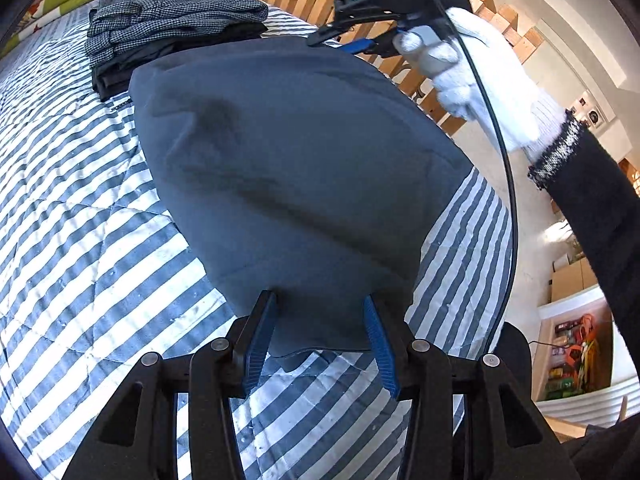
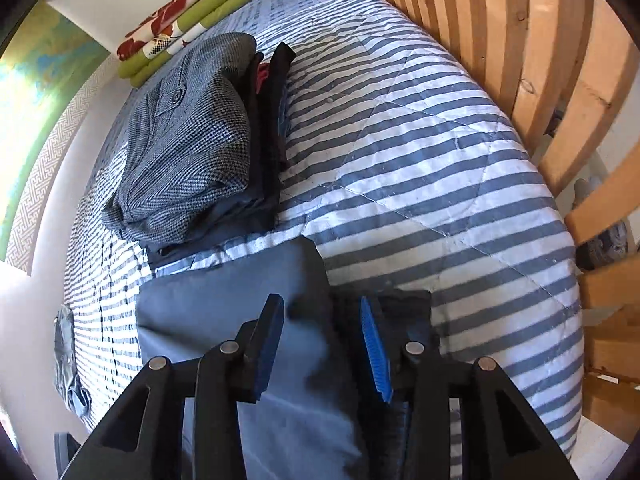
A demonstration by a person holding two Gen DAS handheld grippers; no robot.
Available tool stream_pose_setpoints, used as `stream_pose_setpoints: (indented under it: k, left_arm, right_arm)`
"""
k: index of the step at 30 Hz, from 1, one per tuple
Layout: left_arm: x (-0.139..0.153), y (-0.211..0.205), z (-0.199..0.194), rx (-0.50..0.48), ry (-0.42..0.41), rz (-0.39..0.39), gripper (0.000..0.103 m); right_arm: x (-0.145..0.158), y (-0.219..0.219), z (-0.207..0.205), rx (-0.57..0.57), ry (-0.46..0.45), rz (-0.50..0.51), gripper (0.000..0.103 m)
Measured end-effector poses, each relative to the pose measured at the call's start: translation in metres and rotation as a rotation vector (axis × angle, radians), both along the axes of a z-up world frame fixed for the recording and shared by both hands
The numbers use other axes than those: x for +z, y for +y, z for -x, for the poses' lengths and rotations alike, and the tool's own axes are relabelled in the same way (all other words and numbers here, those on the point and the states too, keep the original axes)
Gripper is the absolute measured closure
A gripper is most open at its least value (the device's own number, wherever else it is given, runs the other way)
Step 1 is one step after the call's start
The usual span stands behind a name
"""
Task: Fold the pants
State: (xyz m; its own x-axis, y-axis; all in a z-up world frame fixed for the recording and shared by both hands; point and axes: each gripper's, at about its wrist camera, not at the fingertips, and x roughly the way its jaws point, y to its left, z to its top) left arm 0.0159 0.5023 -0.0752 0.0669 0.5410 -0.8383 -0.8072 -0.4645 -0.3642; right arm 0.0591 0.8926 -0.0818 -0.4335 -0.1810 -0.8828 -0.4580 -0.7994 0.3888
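Observation:
Folded dark blue-grey pants (image 1: 300, 152) lie flat on the striped bedspread (image 1: 80, 200). My left gripper (image 1: 318, 298) is open, with its blue pads standing on either side of the near edge of the pants and not pinching the cloth. At the far edge, a white-gloved hand (image 1: 480, 72) holds my right gripper (image 1: 336, 42) just above the cloth. In the right wrist view the right gripper (image 2: 321, 299) is open over the pants (image 2: 224, 312). The fabric lies slack below its pads, beside a darker fold (image 2: 404, 308).
A stack of folded pants (image 2: 192, 140) with a grey houndstooth pair on top sits close behind. A rolled green and red floral blanket (image 2: 180, 20) lies at the head end. Wooden slats (image 2: 520, 40) border the bed's far side. A black cable (image 1: 508, 184) hangs on the right.

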Motion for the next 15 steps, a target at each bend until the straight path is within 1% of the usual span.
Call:
stream_pose_setpoints:
  k: [2, 3, 4, 5, 6, 8, 9, 10, 11, 12, 13, 14, 15]
  left_arm:
    - [0.001, -0.001, -0.006, -0.018, 0.016, -0.001, 0.055]
    - [-0.002, 0.000, -0.006, -0.024, 0.017, 0.002, 0.057]
    - [-0.005, -0.001, -0.008, -0.030, 0.011, 0.009, 0.063]
    - [-0.008, -0.004, -0.020, -0.040, -0.002, 0.024, 0.066]
    - [-0.015, -0.002, -0.020, -0.049, -0.019, 0.040, 0.068]
    - [-0.019, -0.005, -0.023, -0.071, -0.020, 0.043, 0.068]
    - [-0.017, -0.009, -0.023, -0.073, -0.027, 0.038, 0.068]
    - [-0.013, -0.018, -0.024, -0.062, -0.035, 0.027, 0.066]
    - [-0.010, -0.025, -0.020, -0.039, -0.046, 0.014, 0.066]
    - [-0.007, -0.031, -0.015, -0.013, -0.053, 0.006, 0.066]
    - [-0.006, -0.035, -0.009, 0.013, -0.058, 0.001, 0.065]
    - [-0.005, -0.039, -0.004, 0.038, -0.065, -0.008, 0.065]
    - [-0.006, -0.041, 0.000, 0.051, -0.077, -0.019, 0.065]
  right_arm:
    - [-0.009, 0.000, 0.015, 0.003, -0.009, 0.018, 0.065]
    - [-0.011, -0.002, 0.020, 0.001, -0.012, 0.008, 0.065]
    - [-0.011, -0.004, 0.023, 0.001, -0.012, -0.008, 0.069]
    - [-0.010, -0.006, 0.024, 0.003, -0.003, -0.017, 0.091]
    - [-0.009, -0.010, 0.025, 0.010, -0.009, -0.035, 0.099]
    - [-0.005, -0.012, 0.024, 0.002, -0.012, -0.100, 0.099]
    - [-0.006, -0.009, 0.022, -0.020, -0.036, -0.115, 0.099]
    - [-0.009, -0.005, 0.021, -0.035, -0.056, -0.110, 0.099]
    - [-0.008, -0.005, 0.019, -0.030, -0.053, -0.110, 0.098]
    - [-0.003, -0.007, 0.018, -0.012, -0.057, -0.140, 0.096]
    - [0.005, -0.010, 0.016, 0.000, -0.054, -0.174, 0.089]
    - [0.013, -0.012, 0.014, 0.001, -0.051, -0.195, 0.078]
    - [0.023, -0.014, 0.011, -0.010, -0.032, -0.208, 0.074]
